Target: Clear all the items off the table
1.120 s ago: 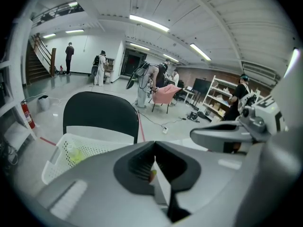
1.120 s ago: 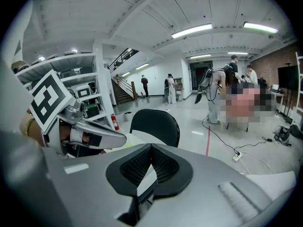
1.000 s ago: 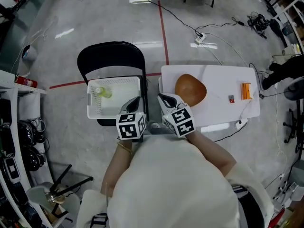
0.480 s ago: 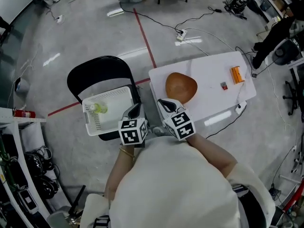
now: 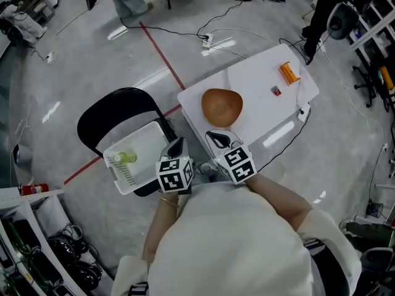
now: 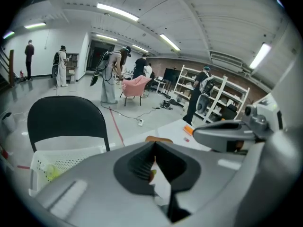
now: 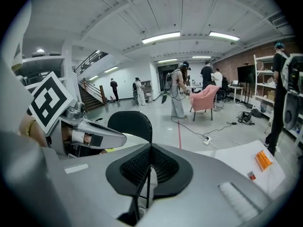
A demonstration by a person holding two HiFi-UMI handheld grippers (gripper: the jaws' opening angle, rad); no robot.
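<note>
A brown wooden bowl (image 5: 221,106) sits on the white table (image 5: 259,113), near its left end. Farther right on it lie an orange block (image 5: 287,73) and a small red-and-grey piece (image 5: 276,90). My left gripper (image 5: 177,144) and right gripper (image 5: 214,136) are held side by side close to my body, both shut and empty, just short of the table's near edge. In the right gripper view the orange block (image 7: 263,160) and small piece (image 7: 251,176) lie beyond the shut jaws. The bowl's rim (image 6: 158,139) peeks over the left gripper's shut jaws.
A black folding chair (image 5: 117,113) stands left of the table and carries a white basket (image 5: 148,142) with a green-yellow bottle (image 5: 125,158) in it. Cables and a power strip (image 5: 208,40) run over the floor. Several people stand far off in the room.
The head view has swung, so the table and chair now sit turned and shifted in the picture. Both grippers stay shut and together in front of the body.
</note>
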